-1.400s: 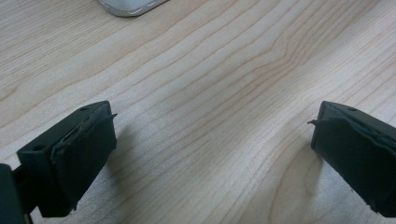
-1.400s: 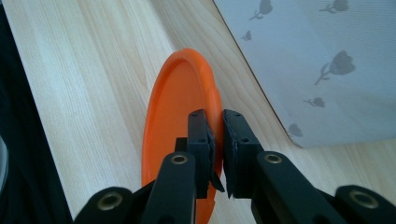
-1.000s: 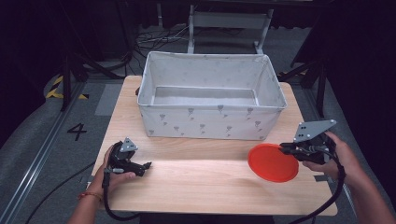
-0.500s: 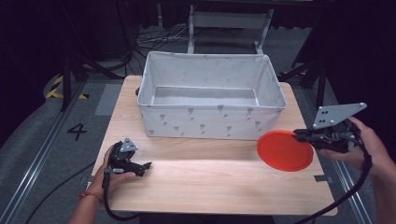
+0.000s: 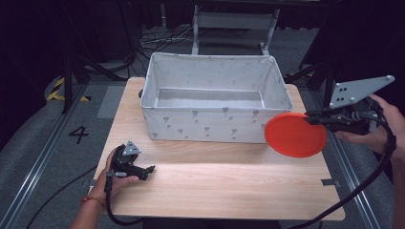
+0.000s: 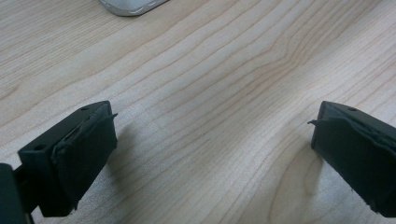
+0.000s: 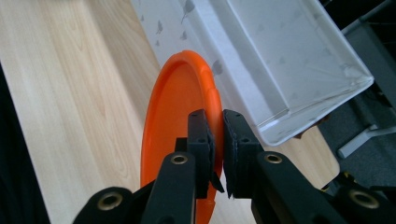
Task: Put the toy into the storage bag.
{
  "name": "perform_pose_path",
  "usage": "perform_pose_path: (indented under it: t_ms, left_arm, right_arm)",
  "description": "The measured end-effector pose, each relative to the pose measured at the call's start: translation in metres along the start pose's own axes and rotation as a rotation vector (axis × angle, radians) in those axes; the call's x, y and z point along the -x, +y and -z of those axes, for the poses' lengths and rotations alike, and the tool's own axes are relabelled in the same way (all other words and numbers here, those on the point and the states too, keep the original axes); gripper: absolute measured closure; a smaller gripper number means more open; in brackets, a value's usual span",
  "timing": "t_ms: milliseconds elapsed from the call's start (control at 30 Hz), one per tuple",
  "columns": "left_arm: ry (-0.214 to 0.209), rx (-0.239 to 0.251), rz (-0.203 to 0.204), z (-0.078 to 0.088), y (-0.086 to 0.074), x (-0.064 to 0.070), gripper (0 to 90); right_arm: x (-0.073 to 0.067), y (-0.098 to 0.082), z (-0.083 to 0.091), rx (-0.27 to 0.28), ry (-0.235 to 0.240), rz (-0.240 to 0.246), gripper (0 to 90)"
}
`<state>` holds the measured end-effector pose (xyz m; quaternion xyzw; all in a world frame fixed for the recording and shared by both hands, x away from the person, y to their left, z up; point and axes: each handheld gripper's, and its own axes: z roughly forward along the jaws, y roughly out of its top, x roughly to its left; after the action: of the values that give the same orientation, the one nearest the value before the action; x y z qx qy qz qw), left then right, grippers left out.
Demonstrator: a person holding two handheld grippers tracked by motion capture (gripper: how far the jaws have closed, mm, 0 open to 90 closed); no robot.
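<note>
An orange plate point(image 5: 295, 135) hangs in the air over the table's right side, just in front of the bin's right corner. My right gripper point(image 5: 319, 118) is shut on the plate's rim point(image 7: 212, 100), its two black jaws pinching the edge in the right gripper view. A white fabric bin point(image 5: 216, 123) with grey prints stands at the back of the wooden table point(image 5: 219, 181), and its inside looks bare. My left gripper point(image 5: 149, 169) rests on the table at the front left. Its jaws stand wide apart in the left gripper view point(image 6: 212, 154), with bare wood between them.
The table's right edge runs close under the raised plate. A black cable point(image 5: 367, 181) trails from the right gripper down past the table's right side. Dark floor, rails and a metal frame point(image 5: 229, 24) surround the table.
My right gripper has lifted the orange plate off the table and carried it up and slightly right. The left gripper has stayed where it was.
</note>
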<state>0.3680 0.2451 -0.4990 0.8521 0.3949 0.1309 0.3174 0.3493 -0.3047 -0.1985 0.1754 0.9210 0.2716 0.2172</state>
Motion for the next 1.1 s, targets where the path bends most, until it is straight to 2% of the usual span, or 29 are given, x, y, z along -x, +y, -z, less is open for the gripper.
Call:
perform_pose_path:
  t_ms: [367, 533, 567, 667, 833, 933, 1100]
  left_arm:
    - [0.000, 0.000, 0.001, 0.000, 0.000, 0.000, 0.5]
    - [0.000, 0.000, 0.001, 0.000, 0.000, 0.000, 0.5]
    - [0.000, 0.000, 0.001, 0.000, 0.000, 0.000, 0.5]
    - [0.000, 0.000, 0.000, 0.000, 0.000, 0.000, 0.5]
    - [0.000, 0.000, 0.000, 0.000, 0.000, 0.000, 0.5]
    - [0.000, 0.001, 0.002, 0.000, 0.000, 0.000, 0.5]
    - [0.000, 0.000, 0.001, 0.000, 0.000, 0.000, 0.5]
  right_arm:
    - [0.026, 0.023, 0.010, 0.028, -0.051, -0.008, 82.6]
    - [0.044, 0.034, 0.008, 0.040, -0.080, -0.022, 82.7]
    - [0.044, 0.034, 0.008, 0.040, -0.080, -0.022, 82.7]
    - [0.055, 0.042, 0.003, 0.052, -0.120, -0.032, 82.7]
    - [0.068, 0.052, -0.007, 0.059, -0.142, -0.039, 82.7]
    - [0.077, 0.061, -0.019, 0.065, -0.139, -0.036, 82.7]
    - [0.082, 0.071, -0.033, 0.073, -0.136, -0.018, 82.7]
